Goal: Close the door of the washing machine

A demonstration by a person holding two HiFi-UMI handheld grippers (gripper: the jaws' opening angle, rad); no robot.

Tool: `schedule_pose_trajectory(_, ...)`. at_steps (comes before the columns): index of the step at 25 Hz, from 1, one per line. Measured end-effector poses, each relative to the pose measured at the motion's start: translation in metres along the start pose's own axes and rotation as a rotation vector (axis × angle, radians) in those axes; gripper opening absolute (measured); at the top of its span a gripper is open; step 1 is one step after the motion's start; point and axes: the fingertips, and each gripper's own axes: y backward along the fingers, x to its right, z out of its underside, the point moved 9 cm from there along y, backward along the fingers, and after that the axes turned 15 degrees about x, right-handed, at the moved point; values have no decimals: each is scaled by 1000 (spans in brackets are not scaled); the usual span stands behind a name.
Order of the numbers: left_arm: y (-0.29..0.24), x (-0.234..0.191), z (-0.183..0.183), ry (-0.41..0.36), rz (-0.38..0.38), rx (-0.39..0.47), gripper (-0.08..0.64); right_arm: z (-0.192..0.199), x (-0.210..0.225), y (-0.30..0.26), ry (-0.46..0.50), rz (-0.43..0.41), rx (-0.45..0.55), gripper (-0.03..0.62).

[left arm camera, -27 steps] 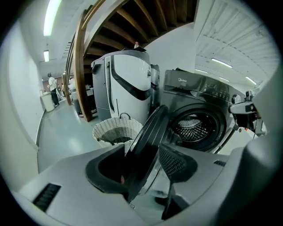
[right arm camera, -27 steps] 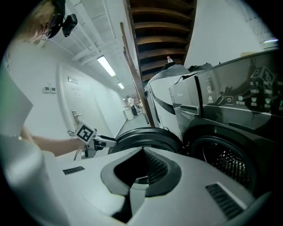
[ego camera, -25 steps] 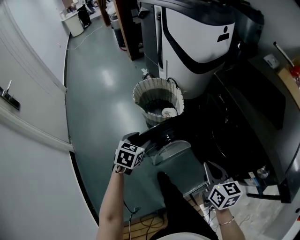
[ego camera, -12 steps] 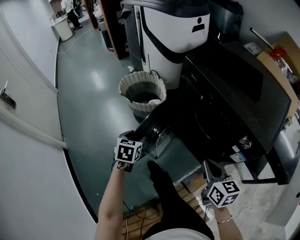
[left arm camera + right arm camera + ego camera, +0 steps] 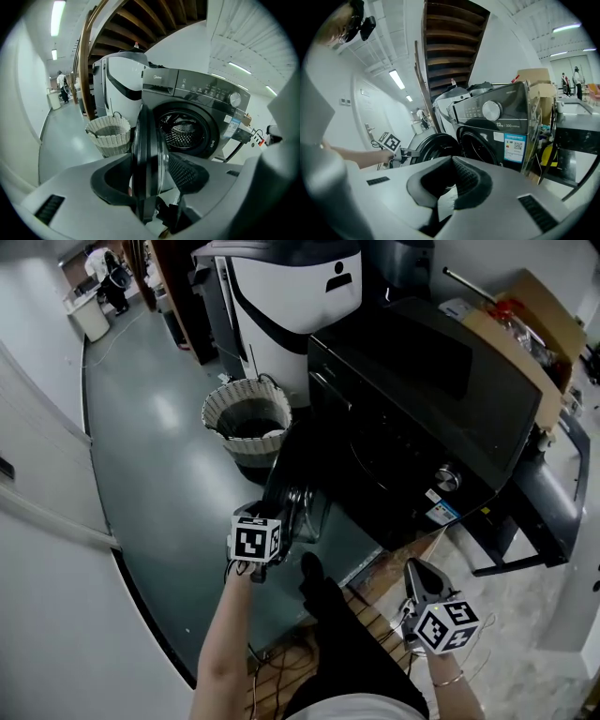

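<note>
The black front-loading washing machine point(image 5: 422, 409) stands with its round door point(image 5: 281, 493) swung out, edge-on and partly open. My left gripper point(image 5: 274, 517) straddles the door's free rim. In the left gripper view the door point(image 5: 146, 140) runs between the two jaws of the left gripper point(image 5: 151, 161), whose pads bear on it. The drum opening point(image 5: 183, 131) shows behind it. My right gripper point(image 5: 413, 570) hangs low at the right, apart from the machine, shut with nothing in it. In the right gripper view the right gripper point(image 5: 452, 161) faces the door point(image 5: 436, 145) and the machine's front point(image 5: 497, 126).
A wicker basket point(image 5: 246, 418) sits on the floor just left of the door. Behind it stands a white appliance point(image 5: 291, 296). A cardboard box point(image 5: 511, 320) lies on the machine's far side. The person's leg point(image 5: 323, 615) and floor cables point(image 5: 281, 681) are below.
The door has swung from wide open toward the machine's front, with the left gripper travelling with its rim. The right gripper moved along the same way, staying low.
</note>
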Motion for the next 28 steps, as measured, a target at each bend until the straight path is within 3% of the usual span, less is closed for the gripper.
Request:
schedule_pose_trajectory(11,-6,60,5,77,145,42,262,-18,18,25,-5,73,74,8)
schedule_pose_trajectory(18,-17,95,5,142,179,95,262,-35,38,32,7,131,113,8)
schedule_pose_trajectory(28,-53,148,0,102,291,113,261,-34,75,42,-4,229,128,8)
